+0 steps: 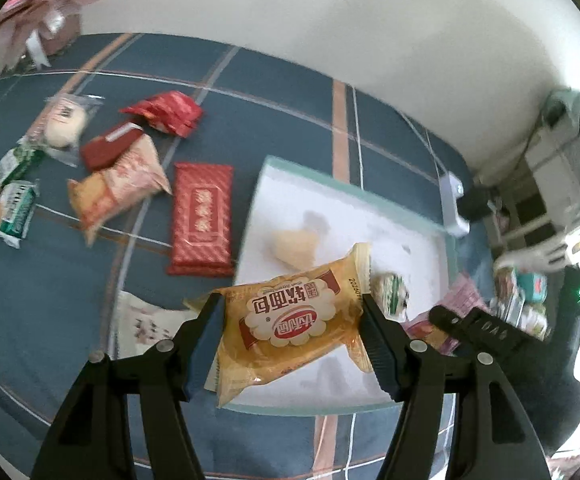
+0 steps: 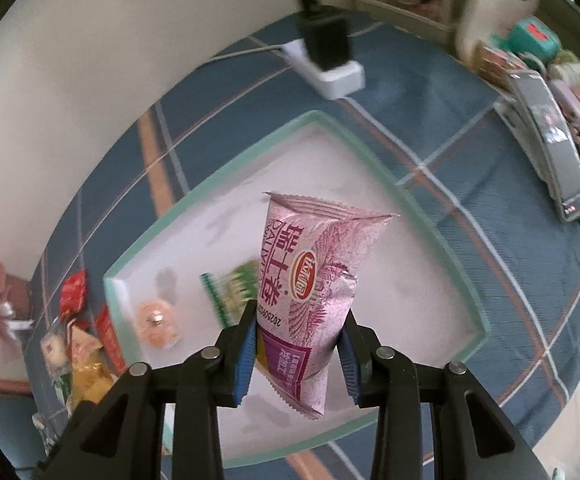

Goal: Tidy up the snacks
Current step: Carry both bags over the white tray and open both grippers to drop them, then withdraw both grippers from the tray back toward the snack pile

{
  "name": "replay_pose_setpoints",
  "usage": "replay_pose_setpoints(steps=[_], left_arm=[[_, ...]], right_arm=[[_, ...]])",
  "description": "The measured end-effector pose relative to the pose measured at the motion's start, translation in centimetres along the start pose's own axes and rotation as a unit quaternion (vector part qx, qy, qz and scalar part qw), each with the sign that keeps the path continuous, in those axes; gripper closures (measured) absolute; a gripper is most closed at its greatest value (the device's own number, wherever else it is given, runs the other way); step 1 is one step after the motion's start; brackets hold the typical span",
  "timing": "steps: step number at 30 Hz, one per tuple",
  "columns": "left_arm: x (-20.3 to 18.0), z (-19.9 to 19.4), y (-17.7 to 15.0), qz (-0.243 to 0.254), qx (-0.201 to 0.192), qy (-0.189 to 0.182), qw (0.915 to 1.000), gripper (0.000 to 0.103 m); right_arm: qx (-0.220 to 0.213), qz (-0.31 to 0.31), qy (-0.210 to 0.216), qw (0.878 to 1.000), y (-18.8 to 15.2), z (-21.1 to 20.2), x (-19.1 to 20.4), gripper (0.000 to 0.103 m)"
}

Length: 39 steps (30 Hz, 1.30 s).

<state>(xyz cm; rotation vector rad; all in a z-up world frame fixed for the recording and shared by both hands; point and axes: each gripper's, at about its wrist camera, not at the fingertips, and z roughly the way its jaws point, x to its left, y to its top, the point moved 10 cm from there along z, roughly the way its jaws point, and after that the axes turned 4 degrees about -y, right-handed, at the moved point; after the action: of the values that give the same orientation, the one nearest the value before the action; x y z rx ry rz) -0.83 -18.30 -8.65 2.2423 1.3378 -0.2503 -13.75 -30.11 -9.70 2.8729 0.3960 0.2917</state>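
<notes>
Yellow bread packet (image 1: 294, 330) and pink wafer packet (image 2: 310, 292) are gripped by left fingers (image 1: 206, 344) and right fingers (image 2: 246, 356) above the tray (image 2: 442, 236) for dropping in.

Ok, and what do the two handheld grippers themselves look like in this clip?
Both match: the left gripper and right gripper are matte black plastic linkages with triangular cut-outs and round silver pivot pins. Each finger carries a ribbed blue pad. No cables, sleeves or printed markings show on them.

Soft, even daylight lit both fisheye views, edges bowed and vignetted black, with motion blur smearing everything beyond the sharp foreground and faint glare.
</notes>
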Motion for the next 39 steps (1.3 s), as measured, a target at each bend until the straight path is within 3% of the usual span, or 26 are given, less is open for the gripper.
replay_pose_setpoints(steps=[5,12,20,24,32,36,39], left_arm=[[-1.4,2.9,-2.1,0.013,0.04,-0.005,0.9991,0.035],[-1.4,5.0,-3.3,0.031,0.067,0.01,0.9972,0.035],[-1.3,4.7,-2.9,0.022,0.064,0.004,0.9977,0.03],[-1.3,3.8,-2.3,0.019,0.054,0.0,0.9984,0.023],[1.8,2.1,-0.5,-0.024,0.024,0.044,0.9985,0.013],[4.3,1.5,0.1,-0.035,0.01,0.096,0.9947,0.005],[5.7,1.1,0.4,-0.037,0.004,0.129,0.9909,0.002]], right_arm=[[0.007,0.004,-0.007,1.0,0.4,0.6,-1.7,0.064],[0.04,-0.005,-0.017,0.999,-0.6,3.0,-1.7,0.064],[0.059,0.001,-0.015,0.998,-0.9,4.1,-1.7,0.062],[0.058,-0.001,-0.024,0.998,-0.8,4.4,-1.7,0.032],[0.047,-0.026,-0.033,0.998,-1.2,4.1,-0.4,0.014],[0.037,-0.036,-0.037,0.998,-1.1,3.9,0.1,0.0],[0.03,-0.045,-0.039,0.998,-1.2,3.6,0.8,0.0]])
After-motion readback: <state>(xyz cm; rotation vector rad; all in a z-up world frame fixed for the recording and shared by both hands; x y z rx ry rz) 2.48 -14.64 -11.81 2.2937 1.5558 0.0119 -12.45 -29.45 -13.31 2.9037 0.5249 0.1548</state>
